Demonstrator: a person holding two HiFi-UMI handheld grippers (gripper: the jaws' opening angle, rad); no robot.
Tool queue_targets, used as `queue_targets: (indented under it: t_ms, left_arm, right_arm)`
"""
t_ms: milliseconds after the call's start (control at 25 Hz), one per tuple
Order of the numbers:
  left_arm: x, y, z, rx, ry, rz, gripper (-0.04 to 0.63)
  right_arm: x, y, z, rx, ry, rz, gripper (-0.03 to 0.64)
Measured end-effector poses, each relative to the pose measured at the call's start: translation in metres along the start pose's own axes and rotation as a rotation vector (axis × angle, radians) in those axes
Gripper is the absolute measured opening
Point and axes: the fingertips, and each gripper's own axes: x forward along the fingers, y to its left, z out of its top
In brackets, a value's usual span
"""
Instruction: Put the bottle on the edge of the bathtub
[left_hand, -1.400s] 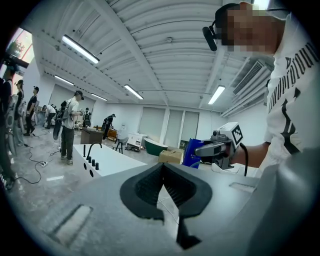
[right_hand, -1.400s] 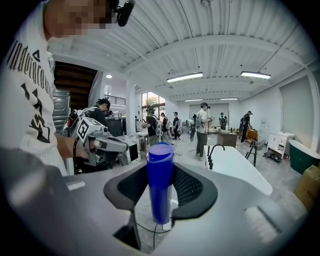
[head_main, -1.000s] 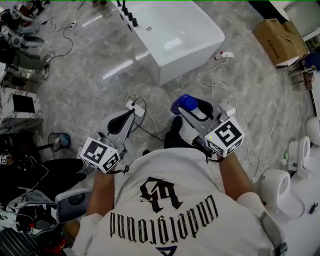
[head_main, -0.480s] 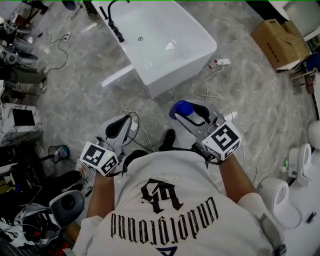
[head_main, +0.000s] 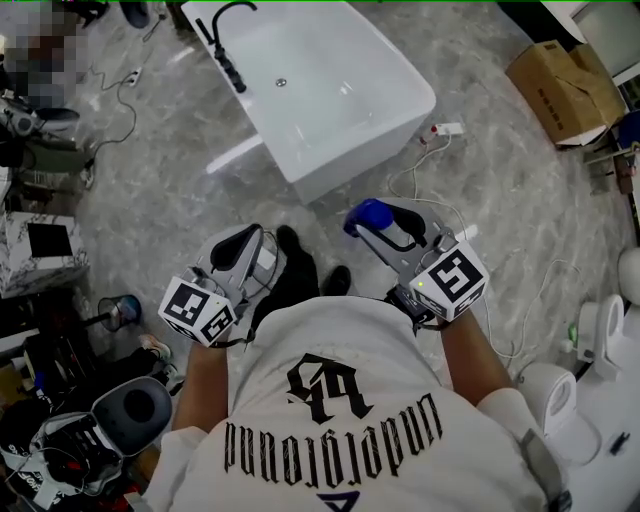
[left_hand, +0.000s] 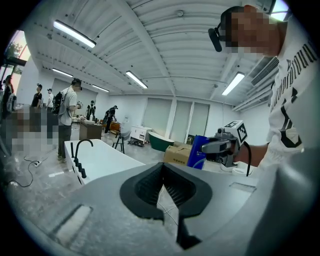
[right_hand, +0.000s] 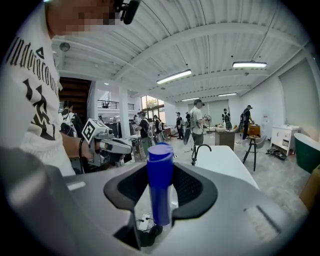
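A blue bottle (right_hand: 160, 185) stands upright between my right gripper's (right_hand: 161, 195) jaws, which are shut on its body. In the head view that bottle (head_main: 368, 214) pokes out ahead of the right gripper (head_main: 388, 228), above the grey floor and short of the white bathtub (head_main: 345, 160). The tub's near corner lies just ahead and to the left of the bottle. My left gripper (head_main: 240, 252) hangs level with it on the left, its jaws shut on nothing (left_hand: 162, 182). The left gripper view shows the tub (left_hand: 107, 157) and the held bottle (left_hand: 199, 152).
A black faucet (head_main: 225, 50) stands on the tub's far left rim. A power strip (head_main: 450, 128) and white cables trail over the floor right of the tub. A cardboard box (head_main: 560, 75) sits at the far right, toilets (head_main: 550, 380) at the near right, equipment at the left. Several people stand in the distance.
The person has walked toward the bathtub, so more of the tub shows and it lies closer. Both grippers keep their pose, and the bottle stays held.
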Motion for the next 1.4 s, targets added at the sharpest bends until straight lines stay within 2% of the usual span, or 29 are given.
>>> queue_targets:
  t_ms: [200, 560, 1000, 1200, 1400]
  left_arm:
    - [0.026, 0.018, 0.01, 0.008, -0.023, -0.03, 0.008]
    - [0.054, 0.082, 0.024, -0.013, -0.028, -0.04, 0.008]
    - [0.071, 0.206, 0.064, -0.023, -0.03, -0.054, 0.008]
    - [0.071, 0.243, 0.081, -0.002, -0.041, -0.076, 0.008]
    - [0.074, 0.265, 0.078, -0.018, -0.037, -0.078, 0.008]
  right_arm:
    - [0.013, -0.025, 0.007, -0.015, 0.015, -0.022, 0.152]
    - [0.071, -0.061, 0.021, -0.016, 0.048, -0.015, 0.152]
    - [0.193, -0.106, 0.066, -0.043, 0.068, -0.026, 0.152]
    - [0.232, -0.113, 0.081, -0.068, 0.077, -0.038, 0.152]
    - [0.259, -0.117, 0.084, -0.078, 0.087, -0.022, 0.152]
